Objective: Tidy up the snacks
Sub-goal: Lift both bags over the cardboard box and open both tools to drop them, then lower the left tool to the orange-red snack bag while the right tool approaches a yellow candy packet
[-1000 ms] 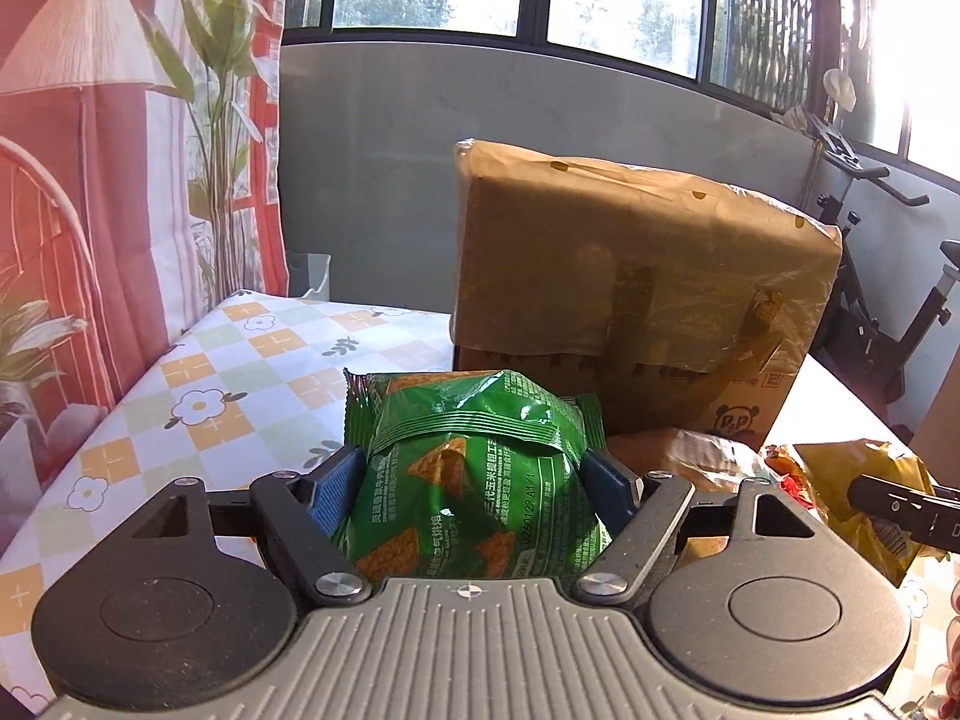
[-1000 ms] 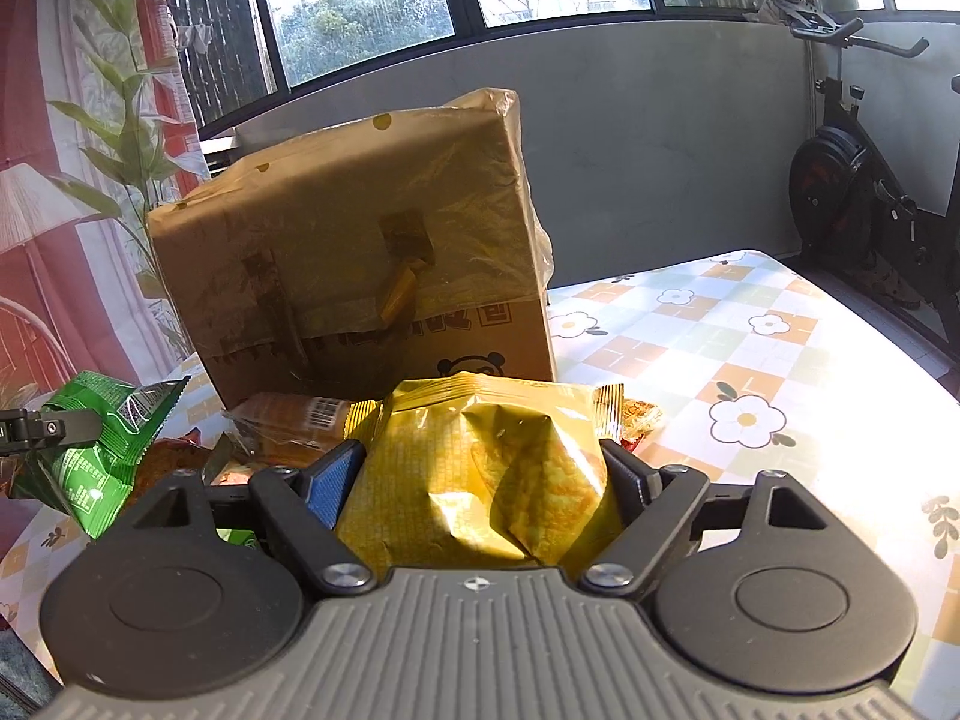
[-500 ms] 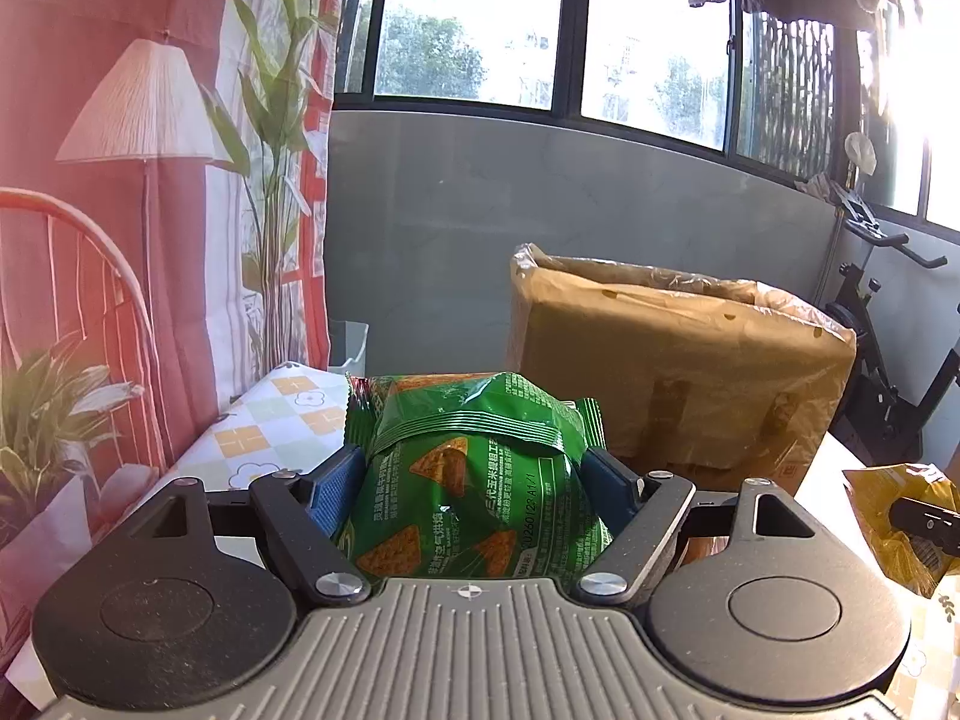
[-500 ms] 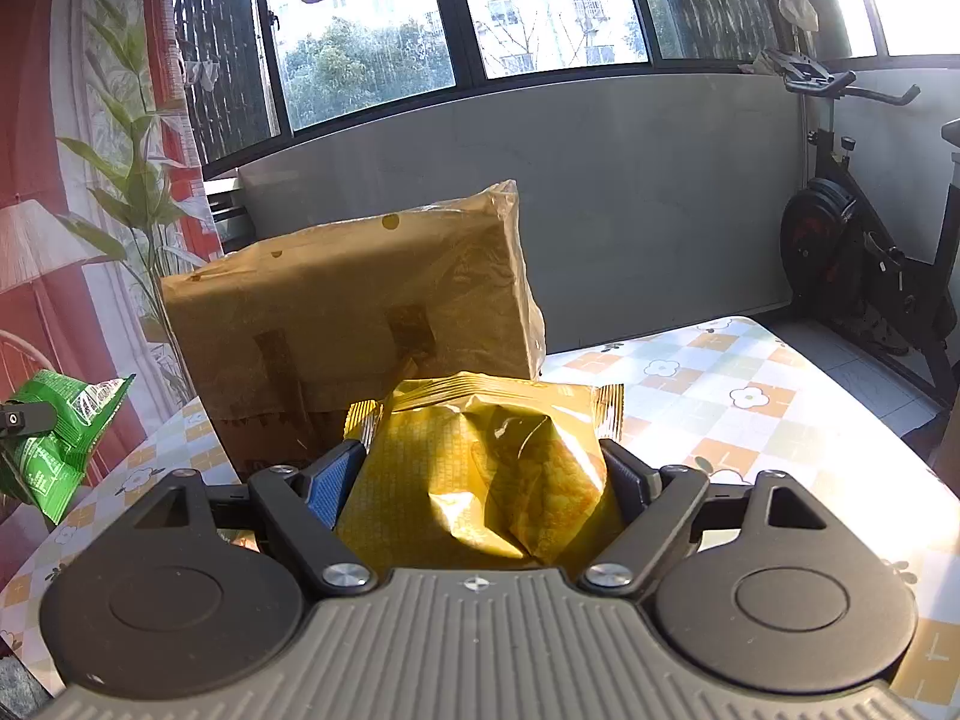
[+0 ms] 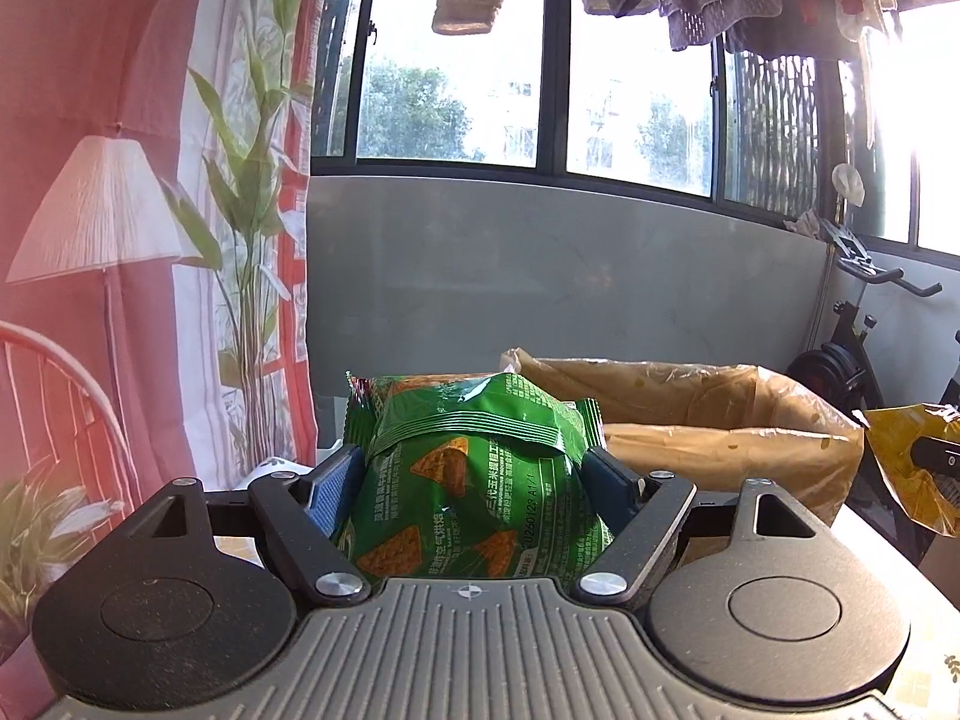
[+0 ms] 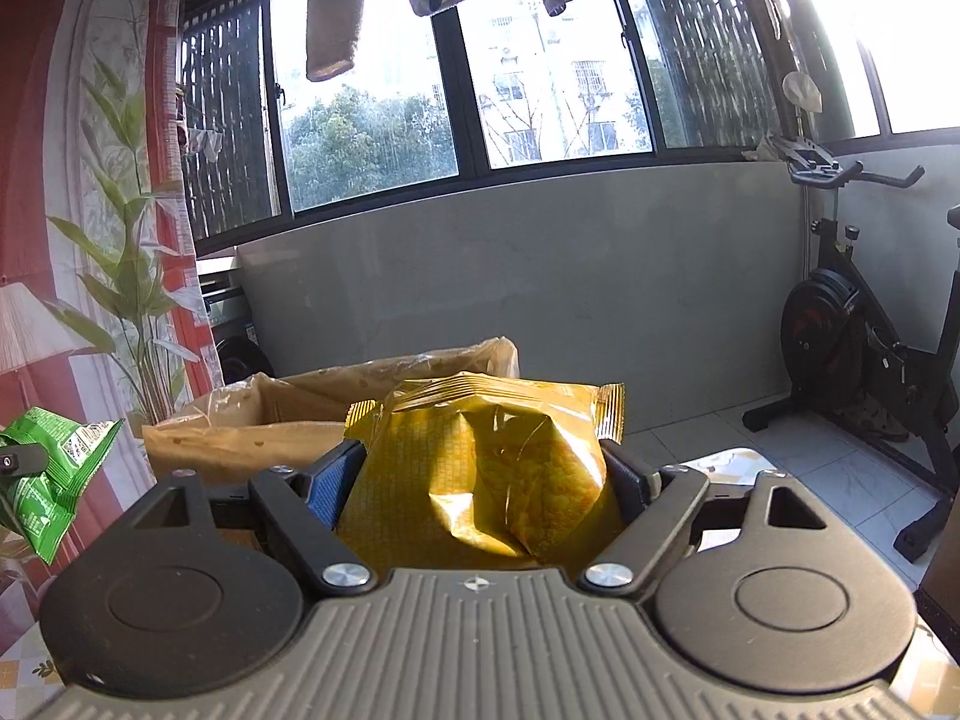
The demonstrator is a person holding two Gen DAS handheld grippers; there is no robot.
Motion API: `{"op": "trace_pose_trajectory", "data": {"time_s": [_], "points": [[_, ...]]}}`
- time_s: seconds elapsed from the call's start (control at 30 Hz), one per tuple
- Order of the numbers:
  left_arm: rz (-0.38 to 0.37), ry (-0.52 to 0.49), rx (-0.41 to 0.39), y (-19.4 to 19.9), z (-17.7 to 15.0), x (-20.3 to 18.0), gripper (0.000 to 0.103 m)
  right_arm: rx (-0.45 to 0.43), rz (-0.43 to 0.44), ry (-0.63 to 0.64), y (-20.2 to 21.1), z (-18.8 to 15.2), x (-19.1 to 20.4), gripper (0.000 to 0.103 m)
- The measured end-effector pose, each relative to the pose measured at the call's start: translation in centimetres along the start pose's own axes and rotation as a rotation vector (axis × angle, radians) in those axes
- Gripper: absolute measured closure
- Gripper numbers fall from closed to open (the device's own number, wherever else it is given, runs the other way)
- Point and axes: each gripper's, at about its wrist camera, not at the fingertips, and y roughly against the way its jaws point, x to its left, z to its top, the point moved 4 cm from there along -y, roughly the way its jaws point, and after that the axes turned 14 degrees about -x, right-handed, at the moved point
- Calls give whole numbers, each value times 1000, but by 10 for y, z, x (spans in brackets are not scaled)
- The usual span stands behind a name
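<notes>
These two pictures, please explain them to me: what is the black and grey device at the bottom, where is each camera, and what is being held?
There is no robot here. A person holds a hand tool with two fingers in each hand, and a camera on each tool looks forward along those fingers. The left gripper is clamped on a green snack bag. The right gripper is clamped on a yellow snack bag. Each camera also catches the other bag at its edge. Ahead stands an open cardboard box lined with plastic, on a table with a flowered cloth. Whether anything lies in the box cannot be seen.
</notes>
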Motion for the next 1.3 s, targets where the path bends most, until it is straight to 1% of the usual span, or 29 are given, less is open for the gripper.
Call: {"op": "trace_pose_trajectory", "data": {"time_s": [0.23, 0.33, 0.47, 0.6, 0.67, 0.7, 0.77, 0.83, 0.9, 0.97, 1.0, 1.03, 1.17, 1.3], "points": [[-61, -25, -51, -41, 35, -17, 21, -48, 71, 52, -44, 34, 21, 19], [-84, -45, -63, -62, 43, -29, 20, -59, 127, 81, -69, 40, 31, 19], [-118, -76, -56, -97, 46, -49, 20, -26, 163, 105, -107, 33, 37, 19], [-148, -86, -24, -128, 44, -64, 20, 18, 189, 108, -138, 23, 41, 19], [-173, -90, -22, -139, 43, -71, 25, 38, 201, 110, -149, 17, 42, 19], [-182, -97, -18, -145, 42, -73, 25, 47, 205, 104, -154, 13, 41, 19], [-188, -102, -10, -159, 37, -77, 25, 69, 205, 80, -165, 8, 41, 19], [-197, -98, 21, -174, 29, -79, 25, 91, 200, 63, -175, 1, 43, 18], [-166, -80, 60, -187, 21, -73, 24, 135, 202, 57, -184, -5, 46, 16], [-147, -42, 82, -192, 16, -64, 21, 166, 219, 44, -187, -9, 46, 12], [-146, -22, 88, -192, 15, -60, 20, 172, 224, 43, -189, -9, 46, 11], [-145, -9, 94, -191, 15, -56, 18, 172, 227, 43, -188, -9, 46, 11], [-133, 6, 119, -183, 15, -42, 18, 166, 207, 26, -186, -3, 42, 11], [-108, 33, 114, -166, 20, -21, 9, 147, 203, -5, -171, 5, 38, 11]]}}
